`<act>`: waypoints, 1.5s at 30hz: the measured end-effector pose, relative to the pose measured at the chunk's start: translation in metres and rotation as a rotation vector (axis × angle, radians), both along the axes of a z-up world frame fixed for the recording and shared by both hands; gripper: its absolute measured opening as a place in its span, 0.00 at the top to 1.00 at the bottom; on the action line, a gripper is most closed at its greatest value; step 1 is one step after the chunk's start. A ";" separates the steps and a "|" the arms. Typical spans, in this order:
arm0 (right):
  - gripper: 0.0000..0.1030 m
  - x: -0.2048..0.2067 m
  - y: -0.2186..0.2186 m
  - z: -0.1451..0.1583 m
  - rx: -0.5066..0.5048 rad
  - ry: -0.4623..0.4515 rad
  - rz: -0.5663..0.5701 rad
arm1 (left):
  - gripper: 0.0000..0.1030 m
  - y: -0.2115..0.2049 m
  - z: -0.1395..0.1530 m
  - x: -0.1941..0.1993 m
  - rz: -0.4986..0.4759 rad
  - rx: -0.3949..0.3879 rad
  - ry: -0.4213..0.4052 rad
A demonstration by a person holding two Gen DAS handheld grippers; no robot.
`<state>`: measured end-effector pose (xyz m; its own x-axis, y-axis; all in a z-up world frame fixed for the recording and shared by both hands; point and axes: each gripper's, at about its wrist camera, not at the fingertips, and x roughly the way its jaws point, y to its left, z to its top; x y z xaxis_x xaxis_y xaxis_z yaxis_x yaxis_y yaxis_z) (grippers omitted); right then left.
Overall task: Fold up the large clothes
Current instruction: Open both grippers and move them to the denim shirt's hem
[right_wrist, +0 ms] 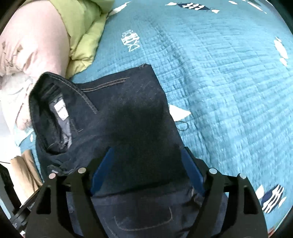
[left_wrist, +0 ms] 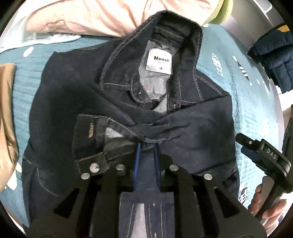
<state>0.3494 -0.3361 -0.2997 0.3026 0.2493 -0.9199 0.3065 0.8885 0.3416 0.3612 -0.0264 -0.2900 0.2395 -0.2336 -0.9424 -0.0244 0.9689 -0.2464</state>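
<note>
Blue fingers of the left gripper (left_wrist: 146, 146) pinch a sleeve edge of the dark denim jacket (left_wrist: 128, 102) lying on the teal quilt (left_wrist: 252, 102).

Right gripper (right_wrist: 146, 152) is wide open over the jacket, cloth between its fingers but not squeezed. Jacket's white label (left_wrist: 159, 61) sits at twelve o'clock. Its bottom part hides under both grippers. Pink bedding (left_wrist: 87, 16) at eleven o'clock is cut off. At three o'clock, blurry dark blue clothes (left_wrist: 274, 60) are hard to make out.

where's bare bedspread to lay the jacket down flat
The widest free patch is the teal bedspread right of the jacket. It's crowded left and behind: pink bedding, green quilt, tan cloth.
</note>
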 end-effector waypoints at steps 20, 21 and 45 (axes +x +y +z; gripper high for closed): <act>0.19 -0.039 0.023 0.032 -0.054 0.032 0.016 | 0.36 0.063 0.027 -0.047 0.021 0.140 0.004; 0.19 -0.039 0.023 0.033 -0.054 0.034 0.014 | 0.36 0.066 0.029 -0.047 0.020 0.151 -0.004; 0.18 0.035 0.007 0.043 -0.018 0.041 0.079 | 0.13 0.115 0.023 0.033 -0.065 0.141 0.037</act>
<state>0.3847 -0.3291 -0.2569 0.2447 0.2542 -0.9357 0.2490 0.9162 0.3140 0.3942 0.0889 -0.2673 0.1923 -0.1124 -0.9749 0.0332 0.9936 -0.1080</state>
